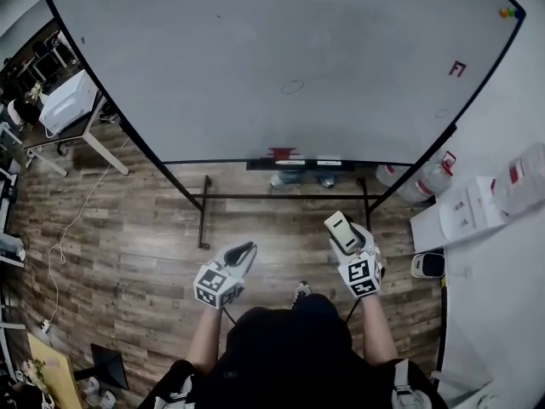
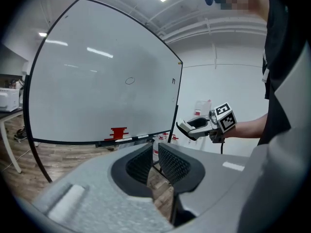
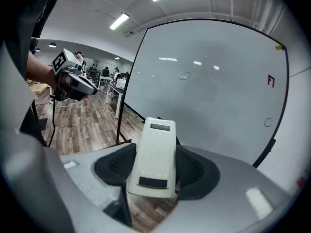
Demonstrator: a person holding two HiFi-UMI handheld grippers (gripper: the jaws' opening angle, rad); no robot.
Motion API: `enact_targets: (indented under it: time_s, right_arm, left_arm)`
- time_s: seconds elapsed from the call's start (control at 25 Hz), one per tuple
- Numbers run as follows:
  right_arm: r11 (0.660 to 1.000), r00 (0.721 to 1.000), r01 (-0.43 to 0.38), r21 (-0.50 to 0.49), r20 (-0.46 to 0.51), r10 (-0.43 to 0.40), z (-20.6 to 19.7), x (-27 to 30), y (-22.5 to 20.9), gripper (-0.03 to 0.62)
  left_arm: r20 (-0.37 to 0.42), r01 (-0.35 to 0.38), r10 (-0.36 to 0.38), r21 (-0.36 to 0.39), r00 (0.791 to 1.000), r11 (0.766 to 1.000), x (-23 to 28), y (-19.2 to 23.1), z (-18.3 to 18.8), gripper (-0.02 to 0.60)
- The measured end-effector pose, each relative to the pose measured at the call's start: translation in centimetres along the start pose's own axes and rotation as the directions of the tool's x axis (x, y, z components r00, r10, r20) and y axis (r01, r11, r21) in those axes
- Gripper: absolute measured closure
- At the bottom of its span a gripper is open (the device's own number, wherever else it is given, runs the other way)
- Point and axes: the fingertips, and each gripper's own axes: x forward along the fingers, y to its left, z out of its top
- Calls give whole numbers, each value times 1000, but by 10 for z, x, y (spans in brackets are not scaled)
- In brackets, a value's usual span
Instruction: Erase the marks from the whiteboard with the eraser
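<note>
The eraser (image 3: 154, 154) is clamped between the jaws of my right gripper (image 3: 156, 166), well short of the whiteboard (image 1: 255, 75). A red mark (image 1: 458, 68) lies near the board's right edge, a faint oval (image 1: 292, 86) mid-board. My left gripper (image 2: 154, 165) has its jaws slightly apart, empty. Wood floor (image 1: 153, 245) separates both grippers from the board.

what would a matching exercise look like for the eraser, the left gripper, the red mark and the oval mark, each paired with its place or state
Things:
1. eraser
2. left gripper
3. red mark
4. oval mark

Places or states:
A. near the middle of the whiteboard
B. near the whiteboard's right edge
C. nothing between its jaws
D. clamped in the right gripper

Pairs: 1-D, 2-C, 3-B, 4-A
</note>
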Motion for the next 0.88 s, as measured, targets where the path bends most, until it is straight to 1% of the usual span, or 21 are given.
enact_targets:
  time_s: [0.2,0.44,0.56,0.68,0.76,0.88]
  right_arm:
    - [997,1000,-12,-74,7,12,-1,17,-57,335]
    - [986,999,-35,-160,21,39,-3,46,-102,335]
    - [982,999,-24,-186,34,31,1,57,-117,335]
    - [980,999,0,-198,50,10,10,71,-135,335]
    - [980,998,10,-200,58,2,17,82,-145,335]
    - [978,998,24,-208,65,-11,29,101,-156,335]
  left_arm:
    - [20,-48,48,-1,999,999,45,-1,25,535]
    - [35,-108,108,-11,994,994,84,-2,36,535]
    - [10,-115,115,-15,993,993,93,-2,33,535]
    - [-9,-124,124,-34,992,992,102,9,33,535]
    - [-6,-122,122,-43,992,992,111,18,38,537]
    - [18,-114,115,-24,993,993,127,39,52,535]
